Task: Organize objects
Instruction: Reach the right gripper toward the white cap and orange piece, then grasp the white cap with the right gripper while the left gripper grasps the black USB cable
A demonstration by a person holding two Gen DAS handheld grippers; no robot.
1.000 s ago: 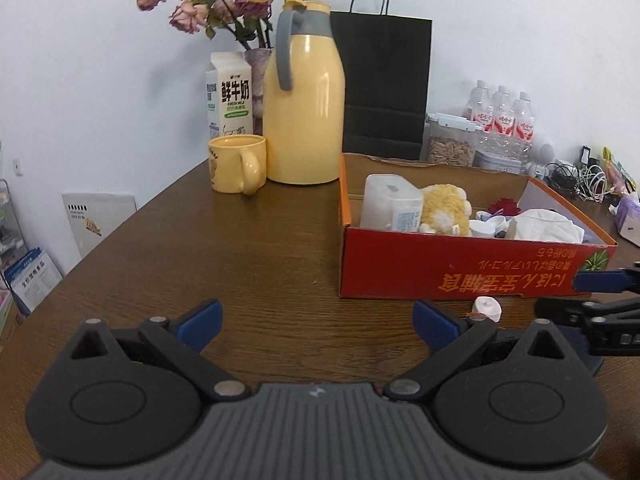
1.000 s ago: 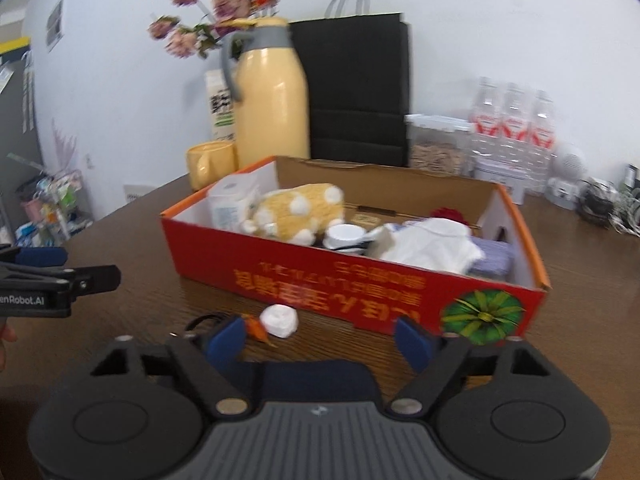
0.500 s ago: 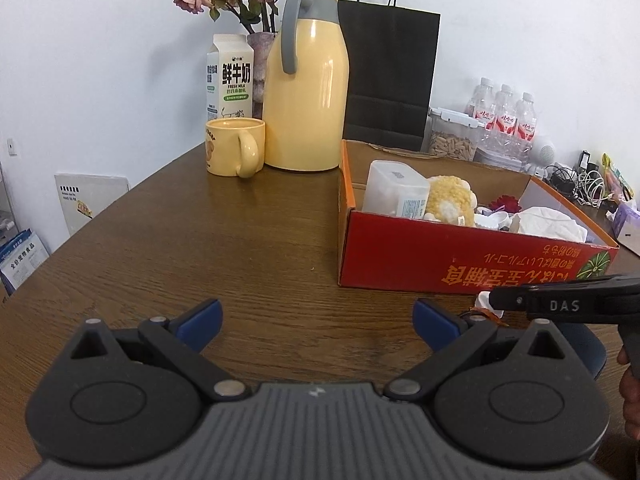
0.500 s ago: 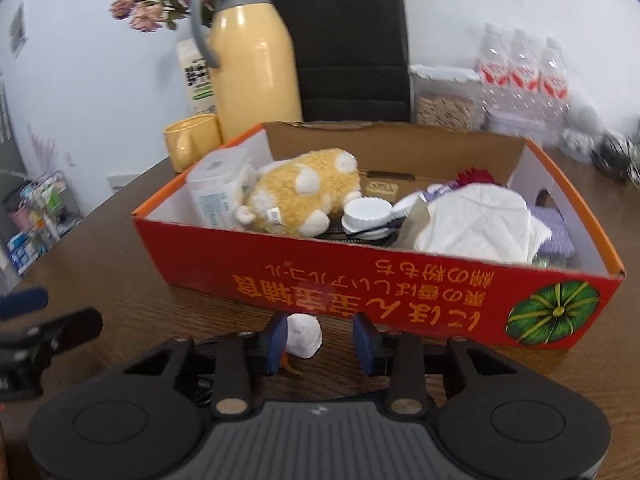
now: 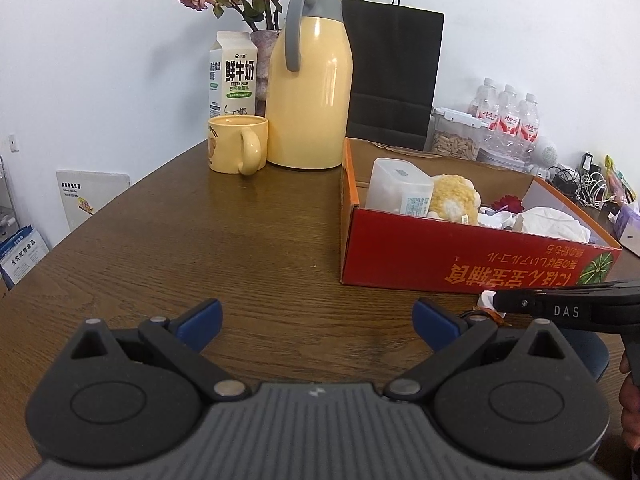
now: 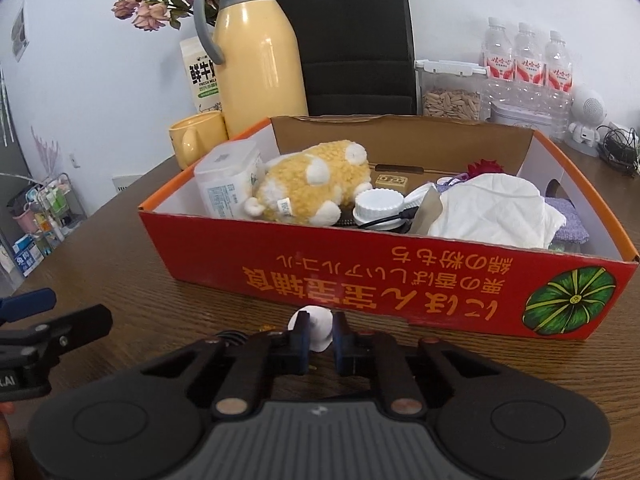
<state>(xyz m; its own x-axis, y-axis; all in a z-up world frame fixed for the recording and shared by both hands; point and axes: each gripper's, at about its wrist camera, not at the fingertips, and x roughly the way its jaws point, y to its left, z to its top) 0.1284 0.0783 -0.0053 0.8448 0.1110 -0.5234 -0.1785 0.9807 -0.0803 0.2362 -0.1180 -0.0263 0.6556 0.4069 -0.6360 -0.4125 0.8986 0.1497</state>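
Where wide a second ago, now closing snugly: right gripper (image 6: 320,334) jaws around small white crumpled lump (image 6: 316,326), low on brown wooden surface (image 6: 160,292).

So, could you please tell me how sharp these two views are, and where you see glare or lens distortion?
Left wrist view: sharp throughout, with a window glare streak on the tall yellow plastic thermos jug and fisheye bending of the dark wooden table edge. Right wrist view: also sharp, the red cardboard box print readable, dark vignette in the corners, soft shadow under the small white object between the closing right gripper jaws.
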